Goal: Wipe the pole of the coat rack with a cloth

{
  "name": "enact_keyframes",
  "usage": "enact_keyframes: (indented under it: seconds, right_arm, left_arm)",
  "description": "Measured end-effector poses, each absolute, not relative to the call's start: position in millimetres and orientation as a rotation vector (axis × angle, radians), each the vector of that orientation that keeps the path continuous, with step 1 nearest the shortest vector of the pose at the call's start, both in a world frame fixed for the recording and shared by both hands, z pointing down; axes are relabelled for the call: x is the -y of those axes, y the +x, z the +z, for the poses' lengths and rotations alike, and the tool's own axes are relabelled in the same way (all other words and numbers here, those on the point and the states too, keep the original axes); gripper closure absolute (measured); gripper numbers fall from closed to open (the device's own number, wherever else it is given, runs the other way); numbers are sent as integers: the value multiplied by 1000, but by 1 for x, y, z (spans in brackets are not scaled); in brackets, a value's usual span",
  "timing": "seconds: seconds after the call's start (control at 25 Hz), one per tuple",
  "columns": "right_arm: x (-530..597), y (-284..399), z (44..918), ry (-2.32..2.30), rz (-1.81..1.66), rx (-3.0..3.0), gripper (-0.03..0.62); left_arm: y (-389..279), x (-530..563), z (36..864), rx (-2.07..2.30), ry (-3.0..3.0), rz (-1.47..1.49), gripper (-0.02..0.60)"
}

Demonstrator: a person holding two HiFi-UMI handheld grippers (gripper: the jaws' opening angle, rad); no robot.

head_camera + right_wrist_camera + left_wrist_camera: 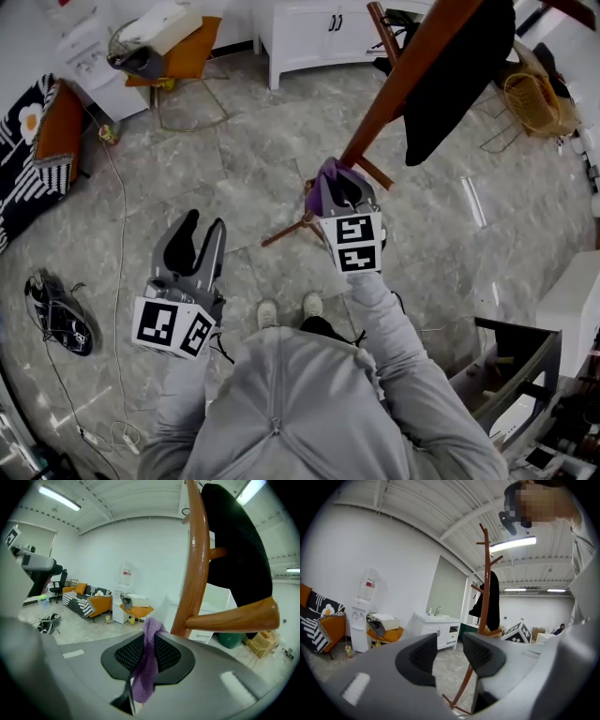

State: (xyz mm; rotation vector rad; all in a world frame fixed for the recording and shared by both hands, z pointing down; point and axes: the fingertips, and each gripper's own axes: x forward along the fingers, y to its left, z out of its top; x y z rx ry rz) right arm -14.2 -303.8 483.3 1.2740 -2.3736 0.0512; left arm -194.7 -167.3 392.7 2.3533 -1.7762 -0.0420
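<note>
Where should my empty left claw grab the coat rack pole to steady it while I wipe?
Probably the bare lower pole, below the black coat, coming in from the left with the open left claw square across it. That stretch is a plain slim shaft the claw can span, and the right claw is busy with the cloth.

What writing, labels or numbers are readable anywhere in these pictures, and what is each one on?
No readable text anywhere.
Marker cubes: black-and-white square patterns, not letters or numbers.
Water dispenser: a red label, too small to read.
Purple cloth: no print.
</note>
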Motion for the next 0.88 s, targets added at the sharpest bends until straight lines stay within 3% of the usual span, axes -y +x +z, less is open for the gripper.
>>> enact_keyframes:
  seconds: [0.88]
  right_arm:
    - [266, -80, 448, 1006, 2, 2574, 539]
  left_arm:
    - [-197, 157, 388, 1804, 2350, -64, 403]
